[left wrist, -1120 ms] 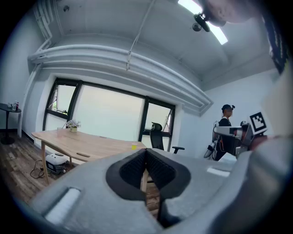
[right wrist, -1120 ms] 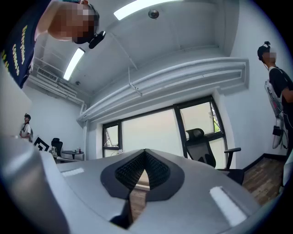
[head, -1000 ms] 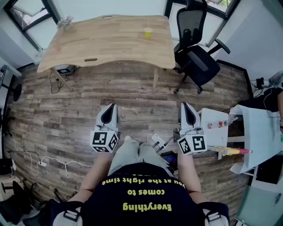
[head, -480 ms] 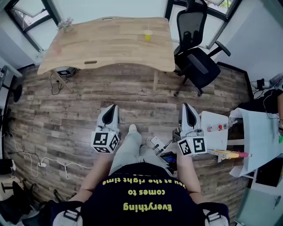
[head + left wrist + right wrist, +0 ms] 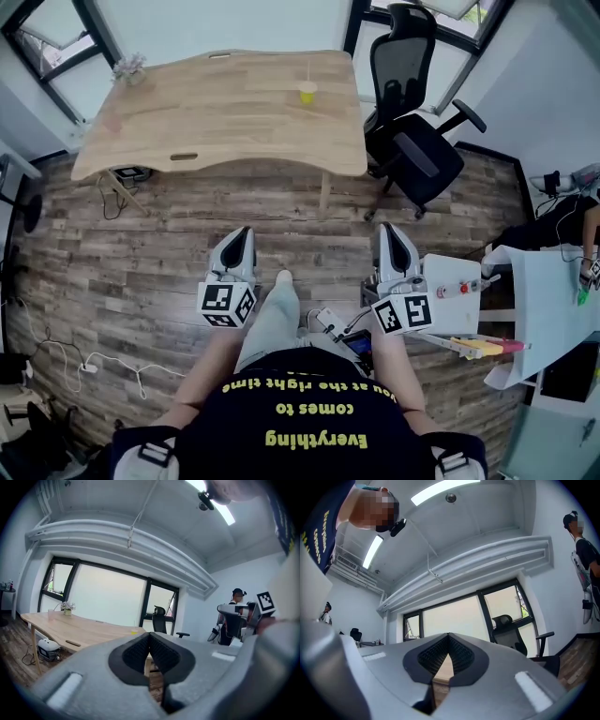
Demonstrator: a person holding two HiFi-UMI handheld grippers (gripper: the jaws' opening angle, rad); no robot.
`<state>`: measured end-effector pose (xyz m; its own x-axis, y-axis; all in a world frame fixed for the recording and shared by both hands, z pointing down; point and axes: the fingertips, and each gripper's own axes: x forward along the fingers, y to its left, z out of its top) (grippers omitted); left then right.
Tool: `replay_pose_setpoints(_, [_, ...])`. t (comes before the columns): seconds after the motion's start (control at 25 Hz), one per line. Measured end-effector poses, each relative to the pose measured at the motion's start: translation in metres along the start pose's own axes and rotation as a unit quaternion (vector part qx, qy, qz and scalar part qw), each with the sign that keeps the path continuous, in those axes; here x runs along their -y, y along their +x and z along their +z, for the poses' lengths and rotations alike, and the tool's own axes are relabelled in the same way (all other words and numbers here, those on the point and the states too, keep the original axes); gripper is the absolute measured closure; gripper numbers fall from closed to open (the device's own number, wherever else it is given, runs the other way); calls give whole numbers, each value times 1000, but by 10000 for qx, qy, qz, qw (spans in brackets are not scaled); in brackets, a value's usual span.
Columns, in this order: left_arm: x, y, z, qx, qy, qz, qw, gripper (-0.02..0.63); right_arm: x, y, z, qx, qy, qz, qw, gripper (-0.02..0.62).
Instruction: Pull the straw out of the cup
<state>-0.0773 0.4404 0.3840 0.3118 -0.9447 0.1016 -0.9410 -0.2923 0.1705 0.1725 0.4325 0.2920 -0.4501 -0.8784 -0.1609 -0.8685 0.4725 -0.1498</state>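
A small yellow cup point(image 5: 307, 93) with a thin straw standing in it sits near the right end of the long wooden desk point(image 5: 206, 112), far ahead of me. In the left gripper view the cup point(image 5: 134, 631) is a tiny yellow speck on the desk point(image 5: 70, 627). My left gripper point(image 5: 243, 237) and right gripper point(image 5: 387, 234) are held out in front of my body over the wooden floor, well short of the desk. Both are shut with nothing between their pads. The left gripper point(image 5: 149, 634) and right gripper point(image 5: 448, 636) show tips touching.
A black office chair point(image 5: 412, 141) stands right of the desk. A white side table point(image 5: 450, 281) with small items is at my right, another person point(image 5: 234, 616) further right. Cables and a power strip point(image 5: 89, 349) lie on the floor point(image 5: 141, 253) at left.
The desk, cup and chair sit a little lower and nearer in the head view; I have stepped forward, one leg leading. Both grippers came along, still shut.
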Motion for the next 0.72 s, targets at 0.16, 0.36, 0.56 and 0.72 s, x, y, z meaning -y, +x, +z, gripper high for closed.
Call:
replay_pose_setpoints(0.16, [-11, 40, 7, 12, -18, -97, 10000, 606, 14, 30, -3, -26, -2, -31, 10000, 589])
replay_pose_setpoints(0.36, [-29, 90, 24, 66, -36, -191, 9998, 606, 29, 73, -6, -114, -16, -59, 9999, 589])
replay_pose_setpoints(0.56, [-46, 131, 38, 86, -12, -271, 9996, 606, 41, 111, -4, -71, -30, -100, 9999, 589])
replay_pose_setpoints(0.72, [-61, 156, 46, 122, -35, -340, 9993, 606, 49, 140, -9, -100, -11, -129, 9999, 589])
